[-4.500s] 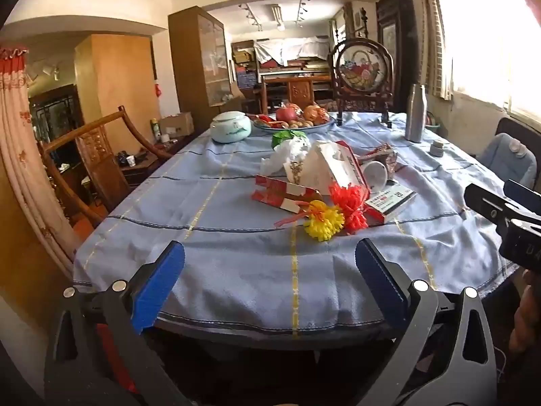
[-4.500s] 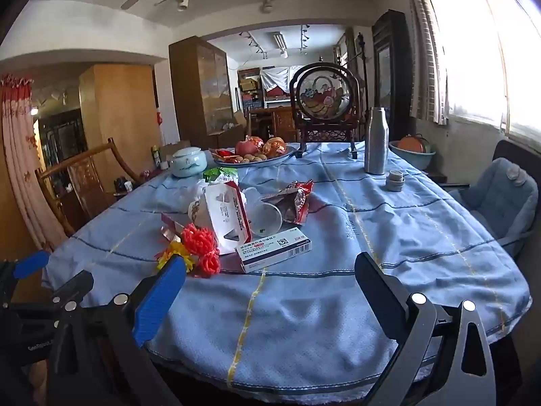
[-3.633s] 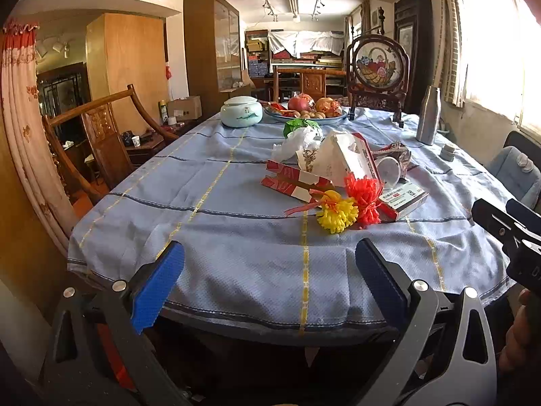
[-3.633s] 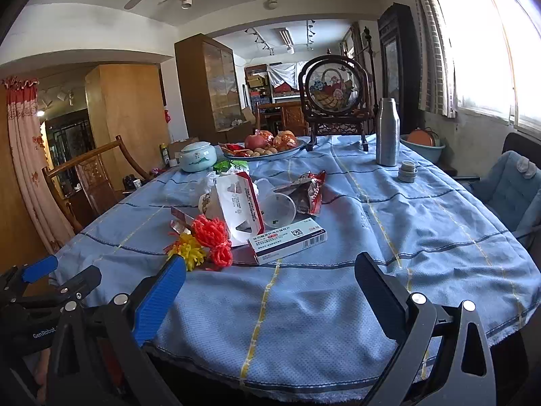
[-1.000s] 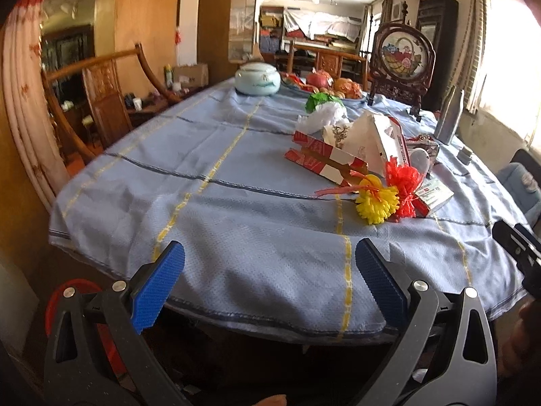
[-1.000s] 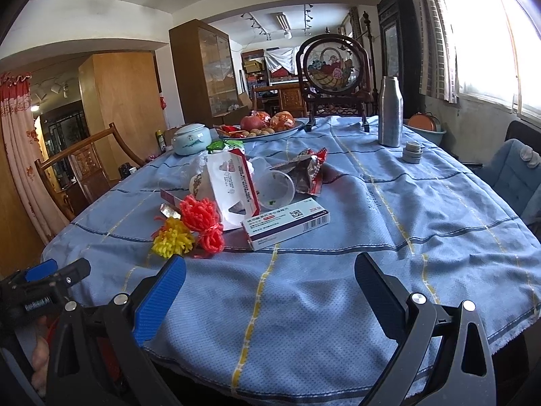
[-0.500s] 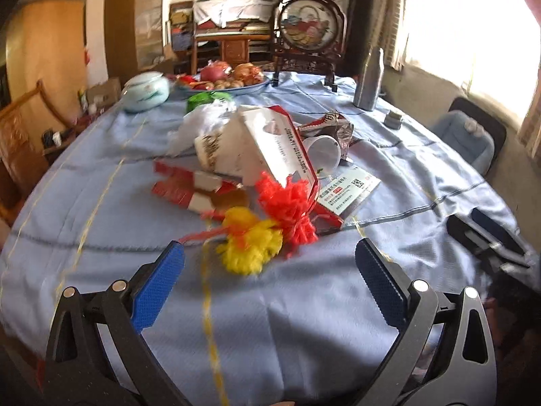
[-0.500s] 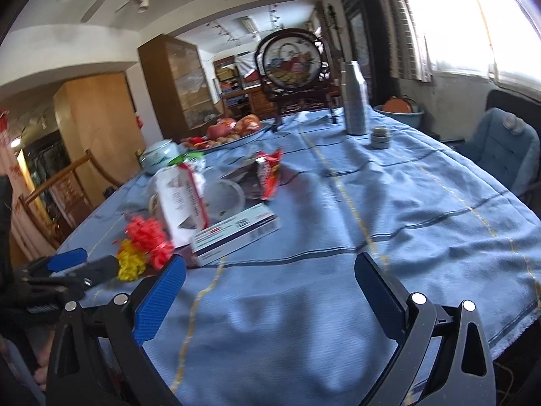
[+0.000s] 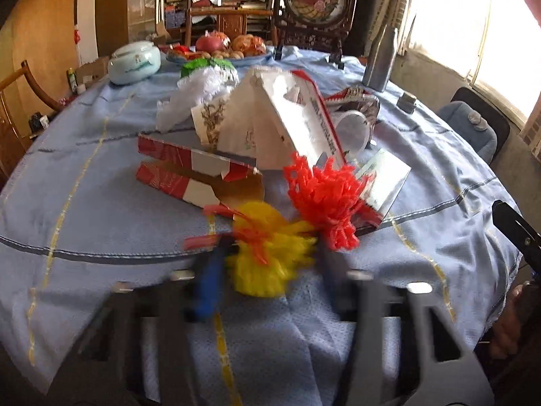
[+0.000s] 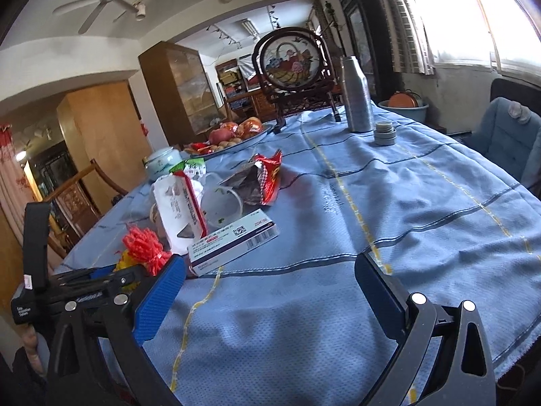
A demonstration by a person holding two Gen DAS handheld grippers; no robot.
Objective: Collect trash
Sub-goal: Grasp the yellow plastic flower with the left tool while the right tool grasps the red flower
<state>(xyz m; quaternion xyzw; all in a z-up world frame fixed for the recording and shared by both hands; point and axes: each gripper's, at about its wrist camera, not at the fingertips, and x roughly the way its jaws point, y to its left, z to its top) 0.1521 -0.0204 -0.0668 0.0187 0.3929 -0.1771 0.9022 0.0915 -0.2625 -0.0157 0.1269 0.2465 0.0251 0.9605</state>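
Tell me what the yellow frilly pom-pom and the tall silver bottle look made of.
Yellow frilly pom-pom: probably thin plastic or paper ribbon, going by its shredded, fluffy strands. Tall silver bottle: likely brushed metal, given its dull grey sheen.

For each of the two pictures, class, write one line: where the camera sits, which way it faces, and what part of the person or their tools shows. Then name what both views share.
Left wrist: sits on the left gripper, facing down at the yellow pompom between its closing jaws; the right gripper and a hand show at the right edge.
Right wrist: sits on the right gripper, open, facing across the tablecloth; the left gripper shows at the left.
Shared: red pompom, medicine box, steel bottle.
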